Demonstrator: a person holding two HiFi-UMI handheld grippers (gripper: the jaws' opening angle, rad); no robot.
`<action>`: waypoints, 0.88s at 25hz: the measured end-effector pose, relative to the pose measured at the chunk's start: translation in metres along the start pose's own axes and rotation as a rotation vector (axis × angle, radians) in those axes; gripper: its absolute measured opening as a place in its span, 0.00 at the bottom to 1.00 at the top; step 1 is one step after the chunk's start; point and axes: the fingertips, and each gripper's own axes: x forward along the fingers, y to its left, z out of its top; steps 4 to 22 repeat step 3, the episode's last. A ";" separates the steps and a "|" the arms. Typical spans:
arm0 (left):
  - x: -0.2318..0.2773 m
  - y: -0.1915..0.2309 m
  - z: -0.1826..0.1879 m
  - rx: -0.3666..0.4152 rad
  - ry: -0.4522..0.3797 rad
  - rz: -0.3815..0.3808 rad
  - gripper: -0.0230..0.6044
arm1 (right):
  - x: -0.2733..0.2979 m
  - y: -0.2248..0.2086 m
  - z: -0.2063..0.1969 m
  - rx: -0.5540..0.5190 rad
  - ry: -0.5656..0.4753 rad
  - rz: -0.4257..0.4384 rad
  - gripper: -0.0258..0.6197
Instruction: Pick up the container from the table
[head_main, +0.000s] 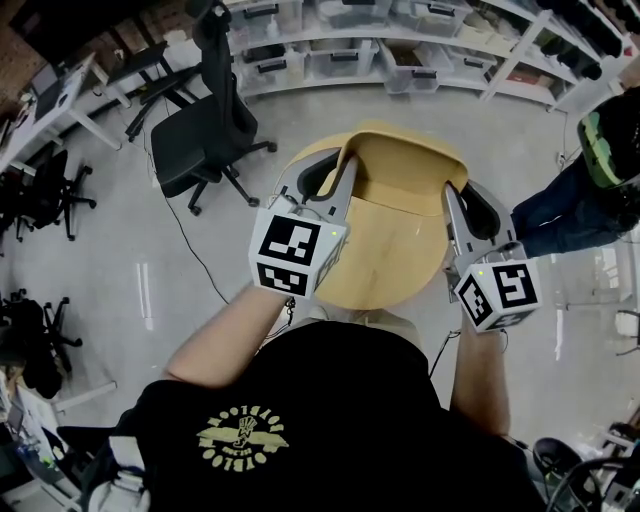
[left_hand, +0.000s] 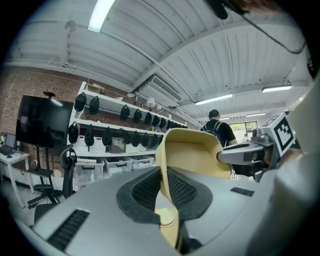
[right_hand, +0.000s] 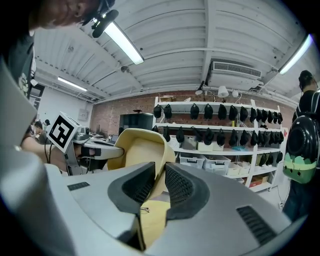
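Pale yellow plastic container (head_main: 395, 230) hangs above the floor (head_main: 200, 290), left gripper (head_main: 335, 165) clamped on one wall, right gripper (head_main: 466, 192) on the opposite wall; both grippers' bodies hide its near corners.

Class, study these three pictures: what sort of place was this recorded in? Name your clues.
Probably a lab or workshop with storage: white shelves of plastic bins, a black office chair on a bare polished floor, and a brick wall beside racks of dark hanging gear.
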 end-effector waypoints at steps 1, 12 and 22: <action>0.002 0.001 0.001 -0.001 0.000 0.000 0.10 | 0.001 -0.002 0.001 0.000 0.000 0.002 0.16; 0.006 0.001 0.002 0.000 0.001 0.000 0.10 | 0.004 -0.005 0.002 0.001 0.001 0.005 0.16; 0.006 0.001 0.002 0.000 0.001 0.000 0.10 | 0.004 -0.005 0.002 0.001 0.001 0.005 0.16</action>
